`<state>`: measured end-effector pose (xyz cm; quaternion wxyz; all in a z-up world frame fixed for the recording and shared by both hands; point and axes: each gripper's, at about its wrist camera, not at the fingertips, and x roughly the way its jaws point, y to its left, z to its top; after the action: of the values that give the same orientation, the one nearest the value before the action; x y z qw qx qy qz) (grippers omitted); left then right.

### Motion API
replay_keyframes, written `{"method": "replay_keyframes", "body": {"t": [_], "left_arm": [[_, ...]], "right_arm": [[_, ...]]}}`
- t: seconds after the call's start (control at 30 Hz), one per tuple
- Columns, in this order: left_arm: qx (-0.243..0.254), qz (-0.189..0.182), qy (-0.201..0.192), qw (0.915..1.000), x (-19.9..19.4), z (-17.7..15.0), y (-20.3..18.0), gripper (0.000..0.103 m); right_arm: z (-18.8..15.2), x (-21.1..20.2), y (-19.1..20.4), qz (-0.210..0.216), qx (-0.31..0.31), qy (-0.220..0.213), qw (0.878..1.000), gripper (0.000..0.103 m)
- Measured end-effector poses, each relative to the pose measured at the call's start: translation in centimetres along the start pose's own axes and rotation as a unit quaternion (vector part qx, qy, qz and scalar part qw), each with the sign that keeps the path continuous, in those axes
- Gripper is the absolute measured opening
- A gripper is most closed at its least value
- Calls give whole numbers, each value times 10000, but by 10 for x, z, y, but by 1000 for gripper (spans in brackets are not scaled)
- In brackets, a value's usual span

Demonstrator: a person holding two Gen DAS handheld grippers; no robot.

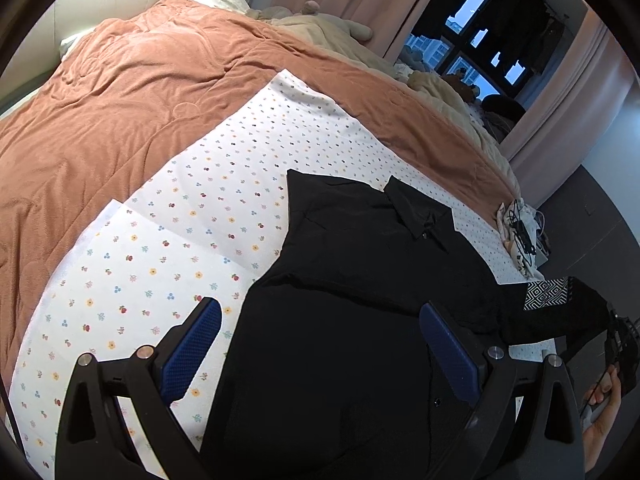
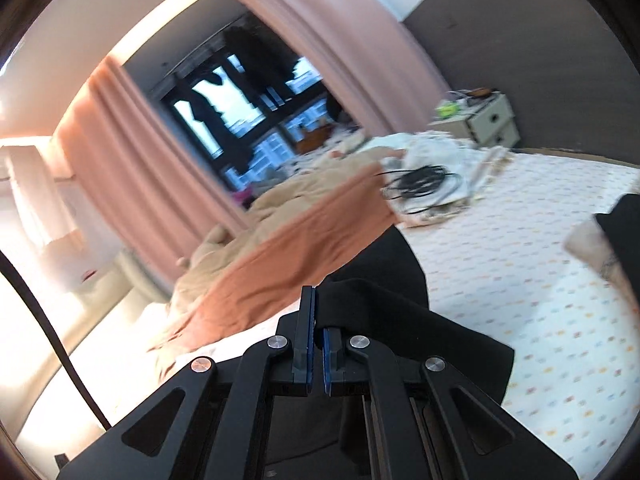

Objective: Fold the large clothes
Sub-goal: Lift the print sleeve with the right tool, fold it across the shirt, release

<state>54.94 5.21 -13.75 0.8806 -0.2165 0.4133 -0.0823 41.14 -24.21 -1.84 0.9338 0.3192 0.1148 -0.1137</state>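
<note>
- Shirt (image 1: 360, 280) first: the black collared shirt lies spread on the flowered sheet (image 1: 168, 248) of the bed, directly ahead of and under my left tool (image 1: 320, 356), collar at the far end.
- My left tool hangs wide open above the shirt body, gripping nothing; I judge it is waiting for a hold.
- My right tool (image 2: 319, 340) is clamped shut on a fold of the black cloth, which drapes away to its right, lifted, I judge, to start a fold.
- Containers: none hold anything I can make out; a small drawer unit (image 2: 492, 120) stands far ahead, drawers closed.
</note>
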Motion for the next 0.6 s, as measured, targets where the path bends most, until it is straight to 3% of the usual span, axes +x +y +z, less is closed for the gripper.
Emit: {"method": "replay_keyframes", "body": {"t": [0.33, 0.6], "left_arm": [[-314, 44, -49, 9995, -7, 9, 39, 101], [-379, 179, -19, 9991, -4, 11, 59, 101]], "right_arm": [[-29, 32, 42, 399, -476, 663, 9959, 0], [-51, 133, 43, 341, -746, 1583, 9840, 0]]}}
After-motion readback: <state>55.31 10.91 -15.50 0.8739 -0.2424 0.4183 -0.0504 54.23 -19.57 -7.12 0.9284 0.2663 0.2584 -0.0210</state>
